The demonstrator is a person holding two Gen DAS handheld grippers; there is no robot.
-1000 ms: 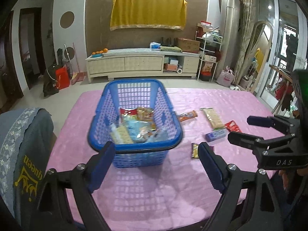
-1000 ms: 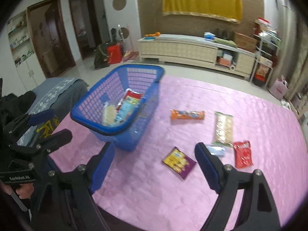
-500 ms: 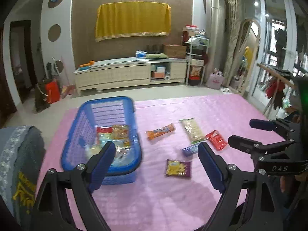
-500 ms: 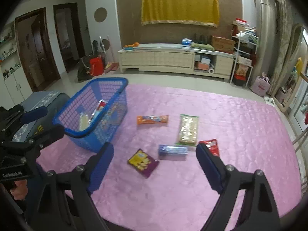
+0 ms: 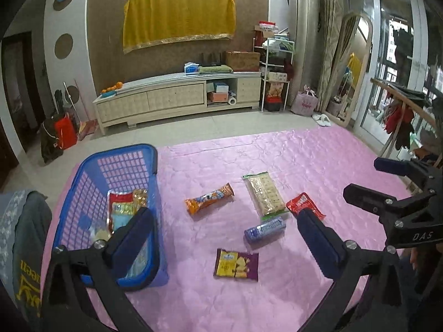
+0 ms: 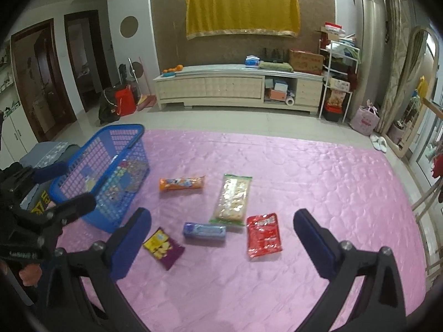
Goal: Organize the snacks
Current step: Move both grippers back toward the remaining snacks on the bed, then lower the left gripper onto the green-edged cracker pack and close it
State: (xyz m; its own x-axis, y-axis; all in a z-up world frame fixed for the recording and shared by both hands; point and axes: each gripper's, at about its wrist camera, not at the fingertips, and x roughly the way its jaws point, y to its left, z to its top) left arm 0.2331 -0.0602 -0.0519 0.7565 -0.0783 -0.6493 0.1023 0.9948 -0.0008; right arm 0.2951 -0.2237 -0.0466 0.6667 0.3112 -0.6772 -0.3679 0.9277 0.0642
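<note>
Snacks: five packets lie loose on the pink quilted cover [image 6: 318, 182], ahead of both grippers and apart from the basket.
Orange bar [image 6: 182, 184]: farthest out, just right of the basket.
Cracker pack [image 6: 232, 199]: long and clear, beside the orange bar, its near end touching the blue roll.
Blue roll [image 6: 204, 231]: between the right gripper's fingers in that camera's view — not touched.
Purple-yellow packet [image 6: 163, 247]: nearest, just ahead of the right gripper's left finger.
Red packet [image 6: 263, 235]: right of the blue roll.
Blue basket [image 5: 91, 182]: left of the loose packets, several packets already inside.
Left gripper [image 5: 221, 238]: jaws opening, wide, nothing between the pads.
Right gripper [image 6: 221, 235]: jaws opening, wide, holding nothing.
</note>
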